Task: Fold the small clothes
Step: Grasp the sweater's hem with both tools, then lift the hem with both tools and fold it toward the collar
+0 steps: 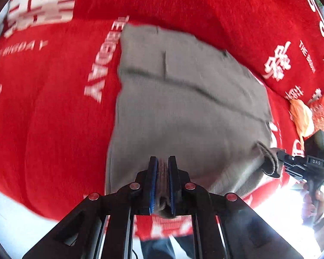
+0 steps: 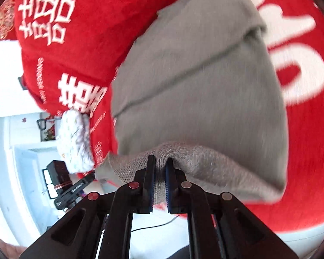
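A grey knitted garment [image 1: 183,99] lies on a red blanket with white lettering [image 1: 54,108]. My left gripper [image 1: 162,161] is shut on the garment's near edge, with fabric pinched between the blue pads. My right gripper [image 2: 161,161] is shut on another part of the same garment [image 2: 194,86], on a bunched near corner. The right gripper also shows at the right of the left wrist view [image 1: 276,161], holding the grey corner. The left gripper shows at the lower left of the right wrist view [image 2: 95,173], at the garment's other corner. The garment's near edge is lifted off the blanket.
An orange cloth [image 1: 301,118] lies on the blanket at the right. A white patterned cloth [image 2: 75,140] sits at the blanket's left edge. Beyond the blanket's near edge is white floor [image 2: 17,161] with a dark cable [image 2: 159,225].
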The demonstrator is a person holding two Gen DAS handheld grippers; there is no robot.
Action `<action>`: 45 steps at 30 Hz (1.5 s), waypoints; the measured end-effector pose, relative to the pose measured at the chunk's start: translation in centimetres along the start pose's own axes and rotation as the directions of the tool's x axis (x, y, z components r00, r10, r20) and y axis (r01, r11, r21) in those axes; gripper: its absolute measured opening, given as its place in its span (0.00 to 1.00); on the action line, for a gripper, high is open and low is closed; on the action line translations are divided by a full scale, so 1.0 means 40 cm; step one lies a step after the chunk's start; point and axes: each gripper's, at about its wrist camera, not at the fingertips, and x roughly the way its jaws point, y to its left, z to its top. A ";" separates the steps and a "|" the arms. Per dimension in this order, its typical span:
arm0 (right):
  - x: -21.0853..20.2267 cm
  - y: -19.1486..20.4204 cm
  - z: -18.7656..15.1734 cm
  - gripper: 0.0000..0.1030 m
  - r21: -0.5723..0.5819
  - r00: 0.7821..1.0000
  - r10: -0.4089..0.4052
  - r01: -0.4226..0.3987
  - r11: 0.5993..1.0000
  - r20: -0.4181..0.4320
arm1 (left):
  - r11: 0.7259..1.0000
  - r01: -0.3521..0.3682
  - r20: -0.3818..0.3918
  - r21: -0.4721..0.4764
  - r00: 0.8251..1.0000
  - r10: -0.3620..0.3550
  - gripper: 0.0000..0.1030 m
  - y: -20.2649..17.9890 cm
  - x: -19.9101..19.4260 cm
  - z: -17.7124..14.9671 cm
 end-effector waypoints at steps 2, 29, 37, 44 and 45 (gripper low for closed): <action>0.002 0.001 0.040 0.09 0.029 1.000 -0.009 0.008 1.000 0.012 | 0.999 -0.041 0.025 0.005 0.999 0.040 0.11 -0.014 0.017 0.039; 0.116 0.155 0.037 0.69 -0.620 0.768 -0.632 0.546 0.564 0.101 | 0.907 -0.323 -0.066 0.270 0.934 0.352 0.84 -0.128 0.156 0.033; 0.145 0.132 0.077 0.45 -0.542 0.698 -0.695 0.656 0.525 0.173 | 0.884 -0.358 -0.066 0.300 0.917 0.394 0.34 -0.088 0.190 0.061; 0.085 0.143 0.089 0.06 -0.439 0.747 -0.648 0.637 0.633 0.149 | 0.881 -0.203 -0.077 0.428 0.963 0.259 0.08 -0.121 0.130 0.075; 0.062 0.155 0.089 0.06 -0.424 0.760 -0.631 0.629 0.652 0.156 | 0.884 -0.186 -0.073 0.429 0.968 0.240 0.08 -0.124 0.110 0.081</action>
